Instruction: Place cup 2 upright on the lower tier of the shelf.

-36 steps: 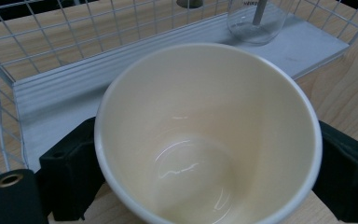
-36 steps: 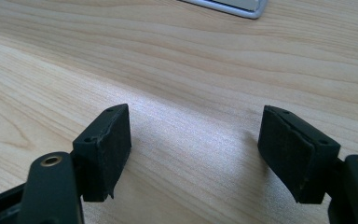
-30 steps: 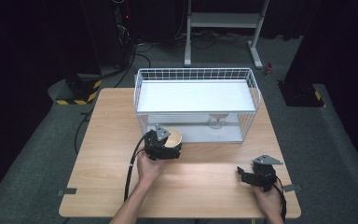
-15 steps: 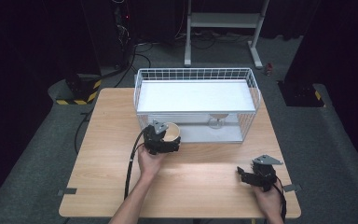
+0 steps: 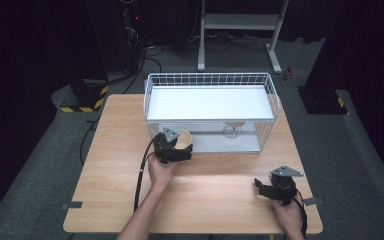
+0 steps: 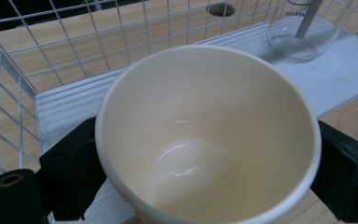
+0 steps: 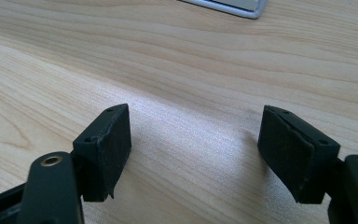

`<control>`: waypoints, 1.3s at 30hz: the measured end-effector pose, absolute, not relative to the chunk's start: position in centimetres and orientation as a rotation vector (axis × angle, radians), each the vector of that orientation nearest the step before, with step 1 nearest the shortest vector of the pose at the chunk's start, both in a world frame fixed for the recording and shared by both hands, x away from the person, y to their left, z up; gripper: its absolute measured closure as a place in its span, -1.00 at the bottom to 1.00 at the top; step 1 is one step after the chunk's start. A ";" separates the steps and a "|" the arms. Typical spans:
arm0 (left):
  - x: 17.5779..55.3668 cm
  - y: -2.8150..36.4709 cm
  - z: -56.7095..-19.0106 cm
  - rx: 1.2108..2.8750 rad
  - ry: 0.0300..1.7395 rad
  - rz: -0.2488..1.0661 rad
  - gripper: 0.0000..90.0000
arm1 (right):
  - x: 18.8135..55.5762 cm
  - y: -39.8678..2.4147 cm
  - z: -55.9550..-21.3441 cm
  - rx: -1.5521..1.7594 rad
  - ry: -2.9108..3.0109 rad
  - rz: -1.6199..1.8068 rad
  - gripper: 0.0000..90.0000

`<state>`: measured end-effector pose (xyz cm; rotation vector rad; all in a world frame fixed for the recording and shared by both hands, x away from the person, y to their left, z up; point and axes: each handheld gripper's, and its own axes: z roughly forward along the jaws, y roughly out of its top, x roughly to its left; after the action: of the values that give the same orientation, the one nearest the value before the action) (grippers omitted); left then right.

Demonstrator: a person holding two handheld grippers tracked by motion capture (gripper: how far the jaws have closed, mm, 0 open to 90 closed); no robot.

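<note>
Left gripper (image 5: 179, 150) has its jaws set wide and clamped on either side of a cream cup (image 6: 205, 135), held mouth towards the camera at the near left corner of the white wire basket (image 5: 152, 95), just above the wooden table (image 5: 115, 165). Farther right inside the basket stands a clear glass vessel (image 6: 303, 32) on the white floor. Right gripper (image 5: 266, 189) rests at the near right of the table, jaws partly apart with only bare wood between them

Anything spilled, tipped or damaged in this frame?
Nothing stands out. The cream cup is empty and intact, clamped in the left gripper at the wire basket's open front. The glass flask inside stands upright.
</note>
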<state>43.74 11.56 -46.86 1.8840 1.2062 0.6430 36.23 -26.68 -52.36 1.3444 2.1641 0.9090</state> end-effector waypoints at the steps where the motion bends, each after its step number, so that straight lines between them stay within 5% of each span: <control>1: 43.8 11.6 -46.9 1.879 1.206 0.641 -0.78 | 36.2 -26.7 -52.4 1.345 2.164 0.909 -0.43; 39: 46.2 10.3 -48.4 1.829 1.230 0.663 -0.81 | 36.2 -26.7 -52.4 1.345 2.166 0.910 -0.43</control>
<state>46.23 10.30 -48.35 1.8287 1.2299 0.6633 36.20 -26.66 -52.36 1.3447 2.1661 0.9096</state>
